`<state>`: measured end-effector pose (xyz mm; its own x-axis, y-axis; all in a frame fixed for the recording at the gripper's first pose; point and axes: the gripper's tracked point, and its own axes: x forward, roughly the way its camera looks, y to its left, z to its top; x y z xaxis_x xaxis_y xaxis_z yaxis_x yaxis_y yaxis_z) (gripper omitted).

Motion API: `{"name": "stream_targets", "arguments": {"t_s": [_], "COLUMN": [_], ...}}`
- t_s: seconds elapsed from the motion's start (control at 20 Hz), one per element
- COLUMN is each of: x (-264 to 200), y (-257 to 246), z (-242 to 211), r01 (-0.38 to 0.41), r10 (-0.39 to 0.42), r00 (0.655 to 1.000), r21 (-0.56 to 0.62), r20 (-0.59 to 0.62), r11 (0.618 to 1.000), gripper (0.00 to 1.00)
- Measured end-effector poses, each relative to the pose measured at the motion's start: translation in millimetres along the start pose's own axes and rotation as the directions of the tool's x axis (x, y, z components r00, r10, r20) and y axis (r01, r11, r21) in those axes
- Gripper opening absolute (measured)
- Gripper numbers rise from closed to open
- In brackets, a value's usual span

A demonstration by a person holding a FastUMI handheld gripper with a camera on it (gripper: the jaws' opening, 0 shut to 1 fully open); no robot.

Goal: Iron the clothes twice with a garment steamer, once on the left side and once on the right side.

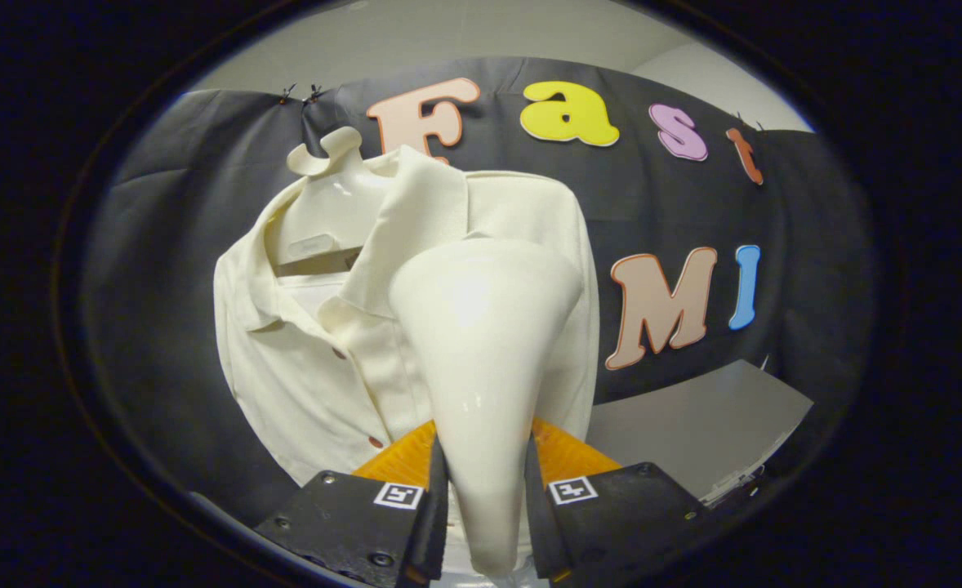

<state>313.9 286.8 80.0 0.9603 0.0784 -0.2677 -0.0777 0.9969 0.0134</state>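
Hand-held gripper (485,506): both fingers clamped on garment steamer (481,343) handle.
Steamer head: against shirt (301,367), right of placket.
Shirt: on hanger (326,204).

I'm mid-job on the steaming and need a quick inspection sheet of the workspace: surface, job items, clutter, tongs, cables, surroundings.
Surface: grey tabletop to the right, beyond the tongs, below the black cloth wall.
Job's things: cream shirt hanging on a pale hanger against the cloth wall, collar open, buttons showing; garment steamer held upright between the fingers, its wide head in front of the shirt's chest. Contact with the fabric cannot be told.
Clutter: something pale at the tabletop's near corner, too small to identify.
Tongs: tongs shut on the steamer's narrow handle, one finger on each side.
Cables: nothing seen.
Surroundings: black cloth wall; pale wall above it.
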Motion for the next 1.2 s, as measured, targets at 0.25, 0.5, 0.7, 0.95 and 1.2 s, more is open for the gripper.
{"name": "stream_targets", "arguments": {"t_s": [0.25,0.5,0.7,0.95,1.2], "x": [7,20,29,40,49], "y": [-2,-10,-17,-25,-36], "z": [-38,-83,-119,-159,-201], "r01": [0.001,0.028,0.034,0.043,0.06], "r10": [-0.001,-0.029,-0.041,-0.053,-0.076], "r00": [0.999,0.994,0.987,0.972,0.953], "r21": [0.005,-0.02,-0.045,-0.047,-0.062], "r20": [-0.041,-0.103,-0.155,-0.23,-0.292], "r11": [1.0,0.999,0.998,0.998,0.996], "gripper": [0.42,0.42,0.42,0.42,0.42]}}
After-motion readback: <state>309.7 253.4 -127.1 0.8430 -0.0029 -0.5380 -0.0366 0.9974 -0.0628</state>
